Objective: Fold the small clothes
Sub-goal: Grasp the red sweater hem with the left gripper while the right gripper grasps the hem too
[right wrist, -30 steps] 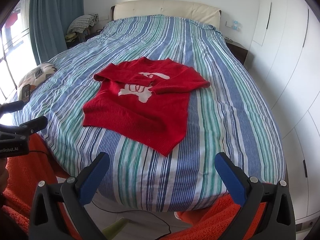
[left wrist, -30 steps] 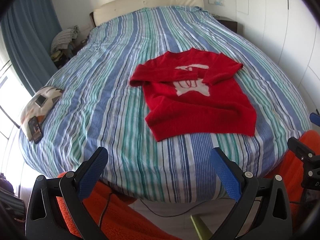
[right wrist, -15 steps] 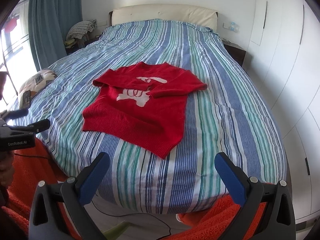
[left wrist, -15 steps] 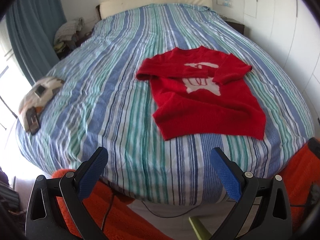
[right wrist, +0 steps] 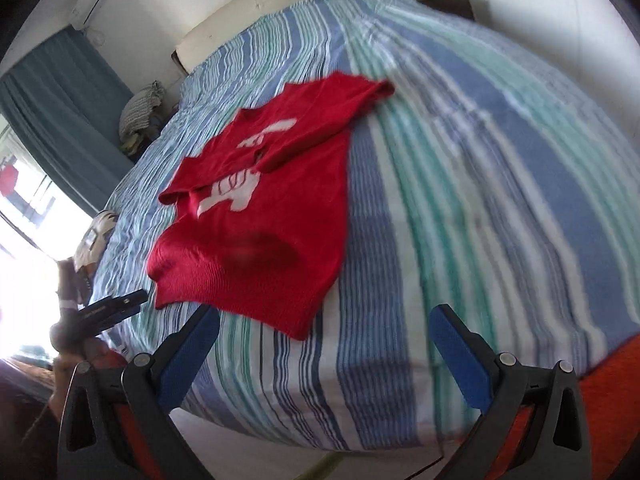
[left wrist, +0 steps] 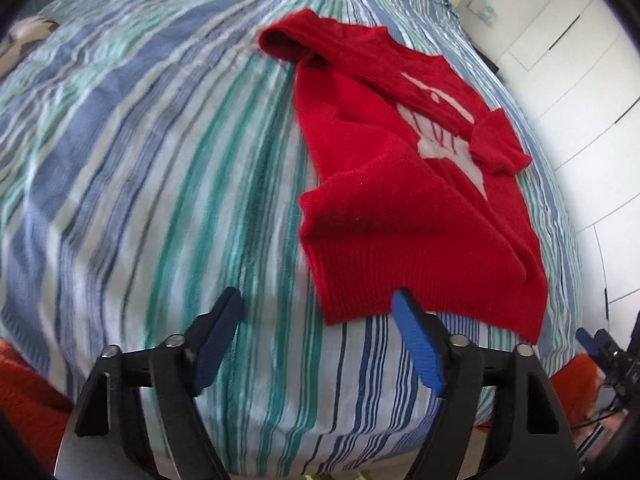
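The left gripper (left wrist: pixel 318 304) is spread wide, gripping nothing, its right finger at the hem of the sweater (left wrist: pixel 404 184) at 1 o'clock. The right gripper (right wrist: pixel 326 320) gapes empty; the sweater (right wrist: pixel 264 208) lies on the bed (right wrist: pixel 460 160) at 11 o'clock.

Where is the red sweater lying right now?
The red sweater lies flat on the striped bedspread, near the bed's foot edge: right of centre in the left wrist view, left of centre in the right wrist view.
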Motion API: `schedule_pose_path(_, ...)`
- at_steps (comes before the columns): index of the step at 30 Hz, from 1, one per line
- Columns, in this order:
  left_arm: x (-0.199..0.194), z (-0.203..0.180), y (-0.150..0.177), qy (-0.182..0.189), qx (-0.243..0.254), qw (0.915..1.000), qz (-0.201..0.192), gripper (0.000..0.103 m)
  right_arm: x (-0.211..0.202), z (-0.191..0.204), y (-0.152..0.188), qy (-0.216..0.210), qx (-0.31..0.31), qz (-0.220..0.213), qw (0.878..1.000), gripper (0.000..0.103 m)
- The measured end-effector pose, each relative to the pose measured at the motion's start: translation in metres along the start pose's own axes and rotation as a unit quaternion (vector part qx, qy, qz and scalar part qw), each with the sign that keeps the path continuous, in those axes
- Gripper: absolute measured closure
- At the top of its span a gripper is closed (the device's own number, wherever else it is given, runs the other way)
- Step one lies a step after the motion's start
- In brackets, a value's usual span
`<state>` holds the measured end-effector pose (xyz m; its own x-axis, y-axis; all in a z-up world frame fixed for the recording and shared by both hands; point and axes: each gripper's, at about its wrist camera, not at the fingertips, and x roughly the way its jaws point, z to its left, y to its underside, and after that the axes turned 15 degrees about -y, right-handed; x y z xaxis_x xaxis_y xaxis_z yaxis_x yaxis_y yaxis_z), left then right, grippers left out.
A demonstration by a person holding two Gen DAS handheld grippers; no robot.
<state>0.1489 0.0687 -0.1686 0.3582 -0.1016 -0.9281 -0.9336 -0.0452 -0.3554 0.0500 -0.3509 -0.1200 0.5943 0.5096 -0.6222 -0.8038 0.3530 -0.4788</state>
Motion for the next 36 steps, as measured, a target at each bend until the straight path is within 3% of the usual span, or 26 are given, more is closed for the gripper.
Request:
schedule_pose_path(2, 0.012, -0.011, -0.004, 0.007, 0.011, 0.9999, -0.003, 0.033, 0.026, -0.012, 0.002, -0.019, 0.017, 0.02, 0.999, 0.003)
schedule_pose_path(3, 0.014, -0.018, -0.006, 0.0, 0.021, 0.9997, -0.015, 0.034, 0.037, -0.016, 0.002, -0.027, 0.023, 0.022, 0.999, 0.01)
schedule_pose_path(4, 0.015, -0.024, -0.007, -0.006, 0.033, 0.9991, -0.024, 0.045, 0.047, -0.019, 0.002, -0.046, 0.027, 0.023, 0.998, 0.014)
schedule_pose_path(5, 0.015, -0.03, -0.008, -0.012, 0.046, 0.9985, -0.028, 0.071, 0.058, -0.022, 0.002, -0.068, 0.035, 0.026, 0.997, 0.024)
schedule_pose_path(7, 0.015, -0.03, -0.011, 0.006, 0.046, 0.9988, -0.017, 0.097, 0.076, -0.029, 0.001, -0.089, 0.055, 0.045, 0.993, 0.049)
schedule_pose_path(8, 0.009, -0.025, -0.01, 0.018, 0.035, 0.9991, -0.017, 0.097, 0.08, -0.03, 0.0, -0.093, 0.06, 0.051, 0.993, 0.081)
schedule_pose_path(9, 0.002, -0.018, -0.008, 0.03, 0.027, 0.9991, -0.016, 0.098, 0.079, -0.028, -0.001, -0.096, 0.064, 0.055, 0.992, 0.098)
schedule_pose_path(12, -0.032, 0.003, 0.002, 0.051, 0.028, 0.9981, -0.022, 0.099, 0.049, -0.017, -0.004, -0.11, 0.062, 0.048, 0.991, 0.099)
schedule_pose_path(15, -0.058, 0.016, 0.018, 0.04, 0.05, 0.9978, -0.016, 0.099, 0.023, -0.001, -0.005, -0.106, 0.053, 0.064, 0.991, 0.099)
schedule_pose_path(19, -0.035, 0.002, 0.021, -0.008, 0.073, 0.9973, -0.005, 0.099, 0.045, -0.001, -0.004, -0.069, 0.042, 0.093, 0.992, 0.099)
schedule_pose_path(22, -0.01, 0.001, 0.022, -0.037, 0.049, 0.9978, 0.024, 0.1, 0.073, -0.016, 0.001, -0.017, 0.043, 0.121, 0.992, 0.099)
schedule_pose_path(26, -0.026, 0.004, 0.03, -0.08, 0.049, 0.9956, 0.001, 0.1, 0.058, 0.0, 0.005, 0.045, 0.016, 0.125, 0.991, 0.099)
schedule_pose_path(31, 0.0, 0.0, 0.034, -0.105, 0.055, 0.9929, 0.014, 0.101, 0.077, -0.018, 0.01, 0.073, 0.027, 0.14, 0.987, 0.1)
schedule_pose_path(36, 0.003, -0.013, 0.036, -0.137, 0.082, 0.9872, -0.009, 0.1, 0.086, -0.017, 0.006, 0.082, 0.014, 0.13, 0.988, 0.102)
